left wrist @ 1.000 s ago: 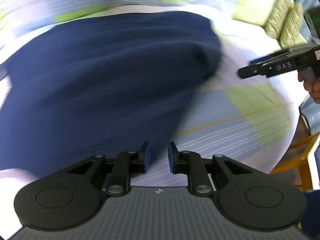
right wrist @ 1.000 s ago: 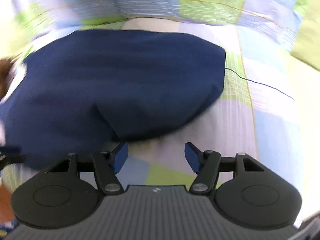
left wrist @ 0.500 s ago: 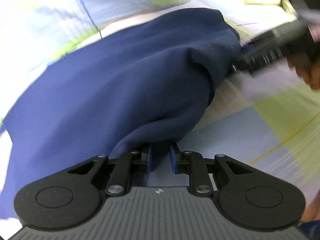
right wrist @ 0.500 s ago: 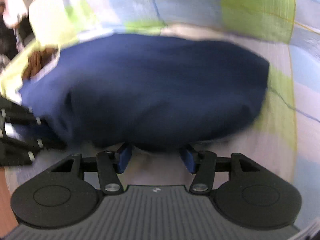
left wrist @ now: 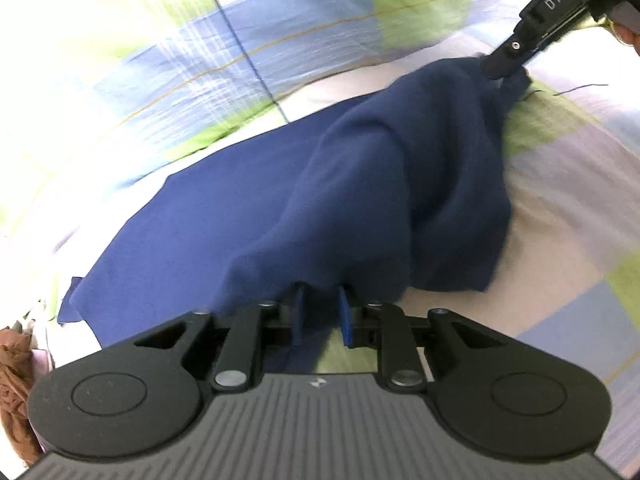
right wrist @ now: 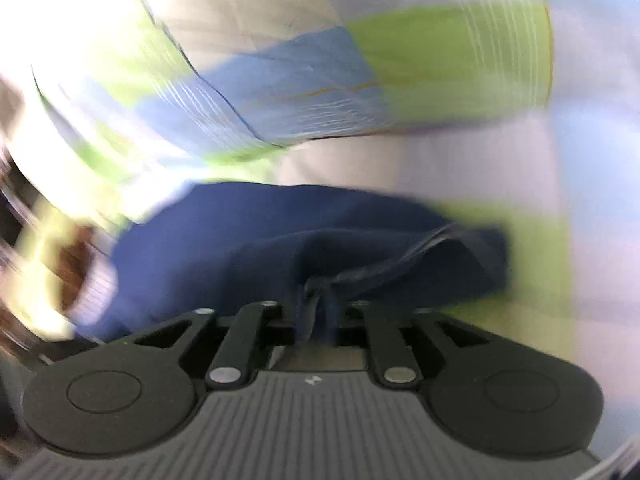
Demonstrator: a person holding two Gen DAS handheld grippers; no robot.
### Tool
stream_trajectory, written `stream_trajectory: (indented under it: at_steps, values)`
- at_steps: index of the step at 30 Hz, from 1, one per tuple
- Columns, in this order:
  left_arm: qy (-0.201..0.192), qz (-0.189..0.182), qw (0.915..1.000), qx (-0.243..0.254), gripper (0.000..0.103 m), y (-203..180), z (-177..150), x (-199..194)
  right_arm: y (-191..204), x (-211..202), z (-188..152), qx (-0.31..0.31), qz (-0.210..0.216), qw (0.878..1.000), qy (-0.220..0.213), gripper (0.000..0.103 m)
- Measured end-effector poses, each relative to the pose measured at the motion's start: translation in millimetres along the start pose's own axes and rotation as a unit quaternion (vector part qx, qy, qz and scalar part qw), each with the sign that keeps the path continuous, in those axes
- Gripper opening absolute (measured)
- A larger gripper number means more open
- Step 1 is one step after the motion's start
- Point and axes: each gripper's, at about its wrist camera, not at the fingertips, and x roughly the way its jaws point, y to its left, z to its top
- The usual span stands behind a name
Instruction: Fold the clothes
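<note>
Left wrist view: left claw (left wrist: 321, 312) low in frame, blue pads narrowly apart, jaws just been opening; a fold of the navy cloth (left wrist: 360, 184) hangs between the pads, and whether they press on it I cannot tell. Beyond, the cloth rises in a bunched ridge off the bed sheet (left wrist: 560, 208), checked blue, green and white. Its left part lies flat on the sheet. At far upper right, the right claw (left wrist: 498, 70) has its tip at the cloth's far corner, a hand (left wrist: 626, 32) behind it. Brown fabric (left wrist: 14, 392) at lower left edge.

Right wrist view (blurred): right claw (right wrist: 318, 318) jaws just been closing, now pinching a gathered seam of the cloth (right wrist: 280, 236). Cloth spreads ahead on the sheet (right wrist: 440, 60).
</note>
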Motion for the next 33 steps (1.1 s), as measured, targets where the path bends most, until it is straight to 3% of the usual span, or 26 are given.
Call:
stream_trajectory:
  at_steps: [3,4,6,8,13,15,17,20,21,23,25,27,28,29,31,33]
  values:
    - [0.001,-0.016,0.9991,0.039,0.038,-40,-4,-14,10,-14,-14,-0.093,0.009,0.996,-0.01,0.042]
    - [0.003,-0.016,0.9987,0.048,0.038,-54,-4,-14,11,-17,-22,-0.135,0.001,0.991,-0.009,0.044]
    - [0.01,-0.008,0.9976,0.068,0.04,-92,-2,-12,11,-17,-41,-0.25,-0.024,0.968,-0.001,0.046]
    - [0.014,0.03,0.9944,0.1,0.041,-125,7,4,1,-10,-49,-0.316,-0.042,0.948,0.011,0.049]
    - [0.064,0.126,0.9791,0.147,0.041,-153,30,62,-46,-3,-44,-0.317,0.001,0.948,0.036,0.054]
    - [0.077,0.132,0.9737,0.169,0.032,-156,32,75,-70,-13,-41,-0.325,0.015,0.945,0.028,0.059]
    - [0.094,0.132,0.9659,0.202,0.0,-163,30,85,-84,-22,-42,-0.328,0.021,0.944,0.021,0.061]
    - [0.115,0.132,0.9579,0.227,0.0,-165,34,87,-107,-27,-46,-0.346,0.02,0.938,0.02,0.061]
    - [0.119,0.127,0.9622,0.21,0.0,-161,39,82,-111,-28,-48,-0.363,0.017,0.932,0.017,0.061]
    - [0.11,0.098,0.9798,0.135,0.0,-148,55,52,-108,-28,-52,-0.427,0.003,0.904,0.001,0.058]
    - [0.096,0.032,0.9911,0.087,0.0,-150,66,9,-107,-25,-56,-0.495,-0.007,0.869,-0.011,0.057]
    - [0.098,-0.04,0.9932,0.049,0.0,-163,67,-28,-108,-17,-50,-0.524,0.0,0.852,-0.006,0.053]
    - [0.107,-0.064,0.9914,0.039,0.0,-174,62,-38,-110,-11,-41,-0.514,0.008,0.858,0.006,0.048]
    - [0.126,-0.091,0.9873,0.032,0.0,-192,53,-50,-115,-3,-25,-0.477,0.022,0.878,0.033,0.045]
    - [0.17,-0.102,0.9798,0.028,0.0,-217,37,-53,-128,8,5,-0.376,0.059,0.922,0.08,0.043]
    - [0.228,-0.127,0.9653,0.008,0.0,-236,20,-43,-144,11,25,-0.273,0.091,0.953,0.098,0.043]
